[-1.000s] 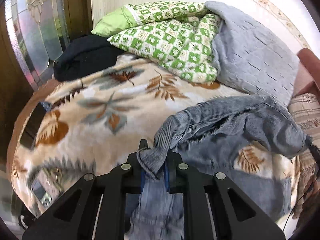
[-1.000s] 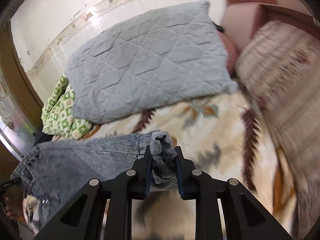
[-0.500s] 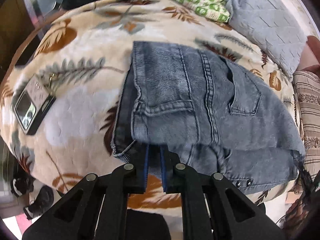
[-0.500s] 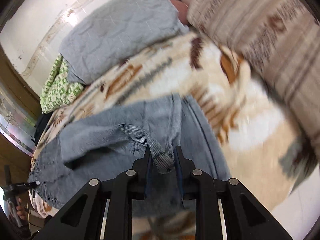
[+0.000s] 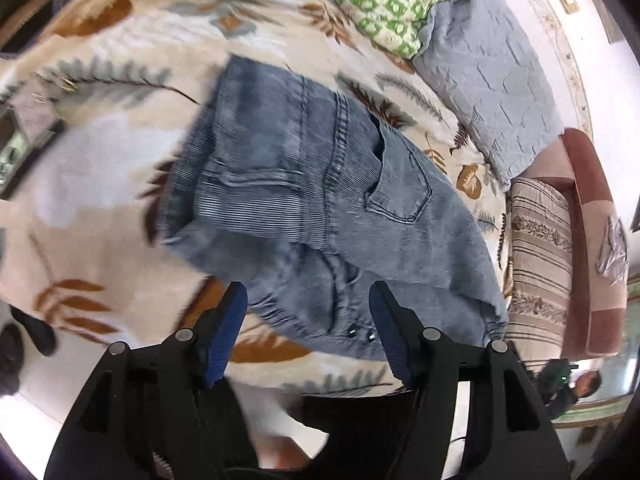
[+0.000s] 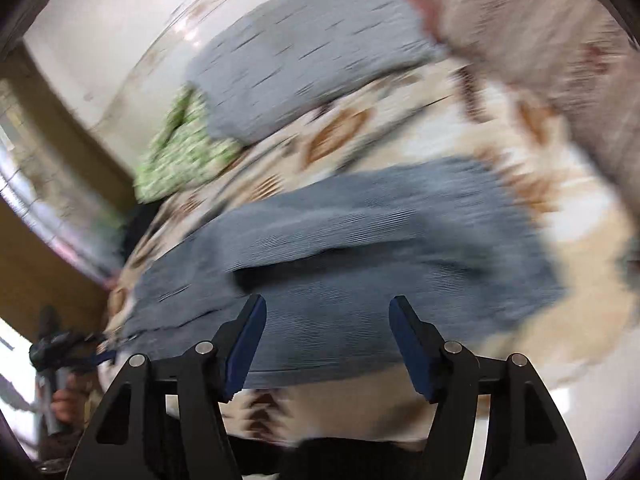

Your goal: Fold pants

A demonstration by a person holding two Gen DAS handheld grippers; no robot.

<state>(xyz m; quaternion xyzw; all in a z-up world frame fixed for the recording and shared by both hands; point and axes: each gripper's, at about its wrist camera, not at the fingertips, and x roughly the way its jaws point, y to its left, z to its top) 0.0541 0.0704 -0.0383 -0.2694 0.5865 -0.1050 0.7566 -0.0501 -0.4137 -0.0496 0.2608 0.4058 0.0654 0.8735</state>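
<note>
The grey-blue denim pants [image 5: 316,204] lie folded in a compact stack on the leaf-patterned bedspread [image 5: 120,152], back pocket up. My left gripper [image 5: 308,300] is open and empty, held just above the near edge of the stack. In the right wrist view the pants [image 6: 360,264] appear blurred, spread across the bed. My right gripper [image 6: 326,312] is open and empty, above their near edge.
A green patterned pillow [image 5: 384,4] and a grey quilted pillow [image 5: 488,76] lie at the head of the bed. A striped cushion [image 5: 540,248] leans on a reddish chair [image 5: 592,216] at right. A phone [image 5: 24,136] lies at the bed's left edge.
Both grippers carried the pant hems over onto the waist part, then opened and let the cloth go. Both have pulled back from the folded stack; the right view is in fast motion.
</note>
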